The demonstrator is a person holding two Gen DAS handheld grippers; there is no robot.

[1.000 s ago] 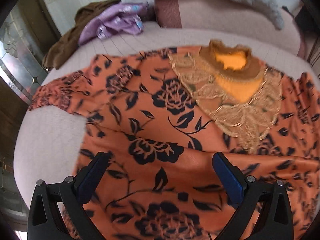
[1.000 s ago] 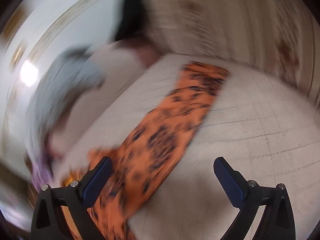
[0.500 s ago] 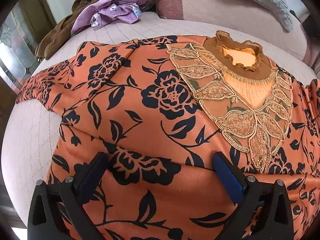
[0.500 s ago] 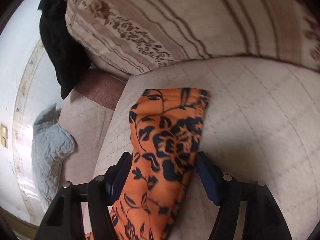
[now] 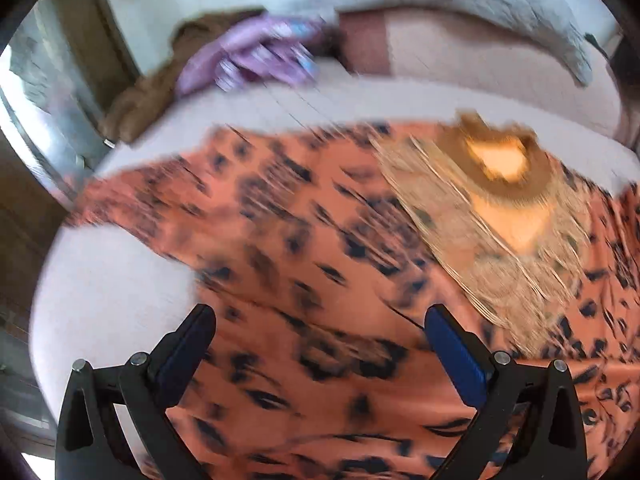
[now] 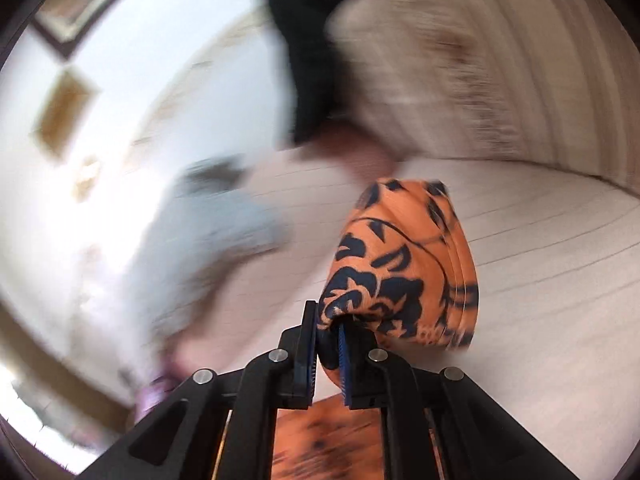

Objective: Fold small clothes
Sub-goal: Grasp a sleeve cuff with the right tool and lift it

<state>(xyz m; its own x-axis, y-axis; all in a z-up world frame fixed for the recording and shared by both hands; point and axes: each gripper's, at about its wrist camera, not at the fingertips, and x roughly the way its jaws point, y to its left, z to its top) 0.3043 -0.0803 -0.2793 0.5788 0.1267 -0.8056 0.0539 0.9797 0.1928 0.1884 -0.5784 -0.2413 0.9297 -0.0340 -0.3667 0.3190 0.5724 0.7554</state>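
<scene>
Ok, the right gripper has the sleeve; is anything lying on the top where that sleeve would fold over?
Nothing visible. The right gripper is shut on the sleeve. The top lies flat on the bed with nothing on it; the left gripper hovers open above it. The clothes pile sits apart.

Matt orange floral cloth (image 5: 304,248) with a coarse gold lace yoke (image 5: 492,248) lies on a quilted, stitched fabric bedcover (image 5: 112,292). Black plastic gripper fingers (image 6: 308,344) carry ribbed blue pads and shiny metal pins.
</scene>
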